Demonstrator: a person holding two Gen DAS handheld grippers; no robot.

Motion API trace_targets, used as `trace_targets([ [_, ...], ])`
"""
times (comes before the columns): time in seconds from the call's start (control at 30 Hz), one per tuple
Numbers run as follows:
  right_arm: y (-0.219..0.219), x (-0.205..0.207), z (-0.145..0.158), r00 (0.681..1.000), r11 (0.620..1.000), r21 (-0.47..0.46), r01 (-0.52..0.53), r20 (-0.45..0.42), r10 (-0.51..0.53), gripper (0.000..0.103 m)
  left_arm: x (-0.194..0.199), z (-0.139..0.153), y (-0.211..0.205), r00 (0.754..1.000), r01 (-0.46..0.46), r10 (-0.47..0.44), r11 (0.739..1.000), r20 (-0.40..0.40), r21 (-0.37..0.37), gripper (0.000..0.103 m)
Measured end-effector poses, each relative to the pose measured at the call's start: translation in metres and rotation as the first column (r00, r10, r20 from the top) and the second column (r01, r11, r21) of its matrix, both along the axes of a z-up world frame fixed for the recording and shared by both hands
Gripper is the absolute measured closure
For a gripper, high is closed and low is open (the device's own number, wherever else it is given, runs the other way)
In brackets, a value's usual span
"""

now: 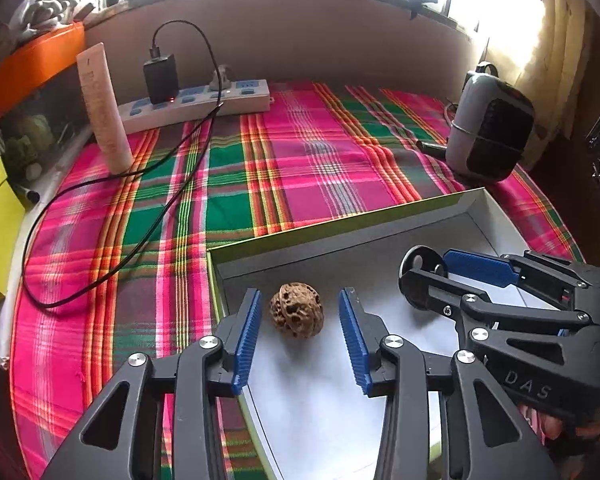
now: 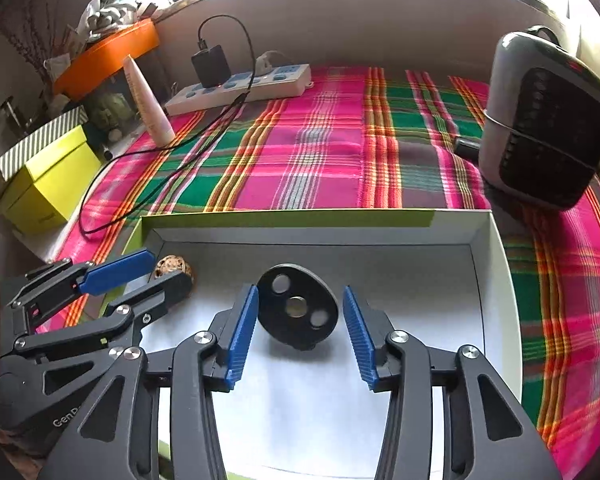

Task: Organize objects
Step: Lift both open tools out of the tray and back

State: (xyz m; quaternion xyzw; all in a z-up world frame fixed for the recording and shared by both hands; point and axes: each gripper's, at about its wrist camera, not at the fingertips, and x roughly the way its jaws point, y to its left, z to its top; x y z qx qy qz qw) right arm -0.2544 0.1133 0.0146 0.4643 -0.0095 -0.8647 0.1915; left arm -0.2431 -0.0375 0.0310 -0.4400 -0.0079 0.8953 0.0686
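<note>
A shallow box with a white inside and a yellow-green rim (image 1: pixel 340 222) (image 2: pixel 284 218) lies on the plaid cloth. A brown wrinkled walnut (image 1: pixel 297 309) (image 2: pixel 174 264) rests on the box floor near its left wall. My left gripper (image 1: pixel 300 296) (image 2: pixel 168 268) is open around it, and its blue pads stand clear of the nut on both sides. A black oval disc with round holes (image 2: pixel 298 312) (image 1: pixel 420 264) sits tilted on the box floor. My right gripper (image 2: pixel 300 294) (image 1: pixel 424 276) is open around the disc, with a gap at the right pad.
A white power strip (image 1: pixel 196 104) with a black charger and a long black cable (image 1: pixel 100 284) lies at the back left, beside an upright pale tube (image 1: pixel 104 108). A grey and black heater (image 2: pixel 548 120) stands at the right. A yellow box (image 2: pixel 48 184) is at the left.
</note>
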Motion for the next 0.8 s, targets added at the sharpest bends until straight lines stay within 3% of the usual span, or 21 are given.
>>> trace_targets([
  [0.33, 0.009, 0.026, 0.014, 0.999, 1.0, -0.026, 0.011, -0.039, -0.012, 0.057, 0.031, 0.016, -0.009, 0.999, -0.022, 0.023, 0.999, -0.034, 0.03, 0.061],
  [0.8, 0.038, 0.099, 0.038, 0.988, 1.0, -0.03, 0.005, -0.157, -0.009, 0.057, 0.1, 0.024, -0.025, 0.996, -0.046, 0.053, 0.994, -0.069, 0.099, 0.06],
])
